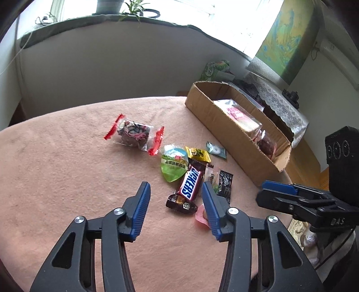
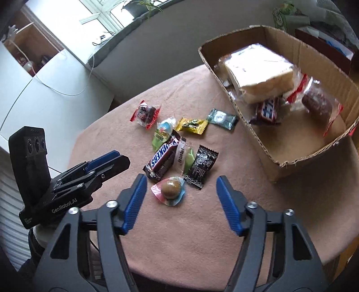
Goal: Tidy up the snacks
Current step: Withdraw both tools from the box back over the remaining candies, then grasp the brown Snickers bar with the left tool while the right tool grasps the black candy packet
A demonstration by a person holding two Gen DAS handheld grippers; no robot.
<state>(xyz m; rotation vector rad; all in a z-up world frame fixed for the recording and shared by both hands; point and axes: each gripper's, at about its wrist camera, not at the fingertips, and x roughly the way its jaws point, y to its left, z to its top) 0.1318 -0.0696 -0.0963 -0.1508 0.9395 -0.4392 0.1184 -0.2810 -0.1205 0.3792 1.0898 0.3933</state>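
Several wrapped snacks lie on a pink cloth: a Snickers bar [image 1: 190,185] [image 2: 162,158], a green jelly cup [image 1: 174,165], a yellow candy [image 2: 191,125], a black packet [image 2: 201,166], a teal mint [image 2: 222,118], a red-ended cake pack [image 1: 134,133] and a round pink-wrapped candy [image 2: 171,190]. A cardboard box [image 1: 233,131] [image 2: 291,139] at the right holds bread, a Snickers and a cake. My left gripper [image 1: 176,186] is open just before the Snickers bar. My right gripper [image 2: 179,183] is open around the round candy.
The table's rounded edge falls off at left and front. A green carton [image 1: 215,68] stands behind the box. A lace-covered shelf [image 1: 278,101] is at the far right. A windowsill with plants [image 1: 132,11] runs along the back wall.
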